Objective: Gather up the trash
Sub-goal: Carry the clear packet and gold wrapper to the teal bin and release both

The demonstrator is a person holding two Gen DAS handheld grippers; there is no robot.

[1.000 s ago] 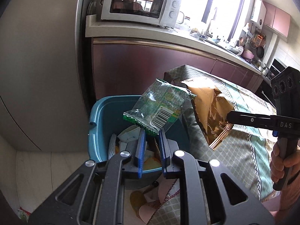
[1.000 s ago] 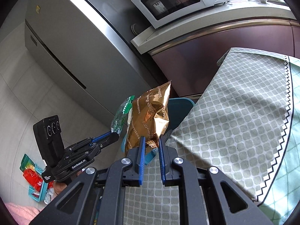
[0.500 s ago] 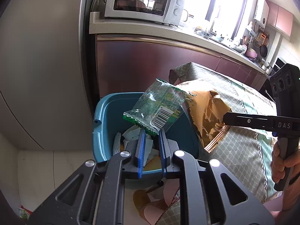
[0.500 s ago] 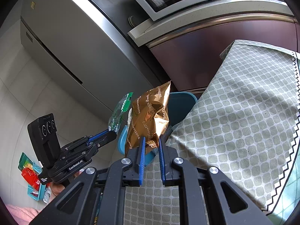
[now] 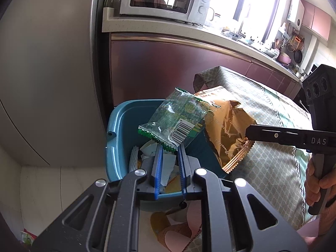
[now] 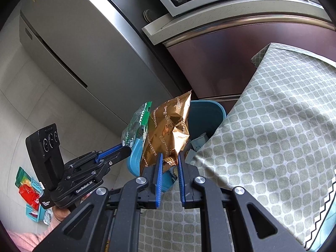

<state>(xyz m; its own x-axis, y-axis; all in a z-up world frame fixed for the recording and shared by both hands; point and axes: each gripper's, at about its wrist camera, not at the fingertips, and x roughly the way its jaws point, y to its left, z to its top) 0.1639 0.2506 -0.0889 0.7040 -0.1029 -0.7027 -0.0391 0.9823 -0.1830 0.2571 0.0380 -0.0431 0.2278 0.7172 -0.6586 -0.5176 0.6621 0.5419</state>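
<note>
Bin (image 5: 117, 138) nearer — wrappers (image 5: 178, 119) overhead

Two grippers (image 5: 170, 148) (image 6: 169, 157), two wrappers, one green (image 5: 176, 119), one gold (image 6: 168, 134), one blue bin (image 5: 124, 130), one microwave (image 5: 161, 0).

wrapper (image 5: 178, 117): green, clear | bag (image 6: 168, 132): gold | bin (image 5: 121, 130): teal | tablecloth (image 6: 273, 136): grey-green lattice

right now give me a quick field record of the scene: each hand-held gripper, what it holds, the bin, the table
left hand-held gripper: shut on clear green plastic wrapper, above bin
right hand-held gripper: shut on crumpled gold foil snack bag, at the bin's table side
bin: blue plastic trash bin, paper scraps inside
table: green patterned tablecloth, beside bin
</note>
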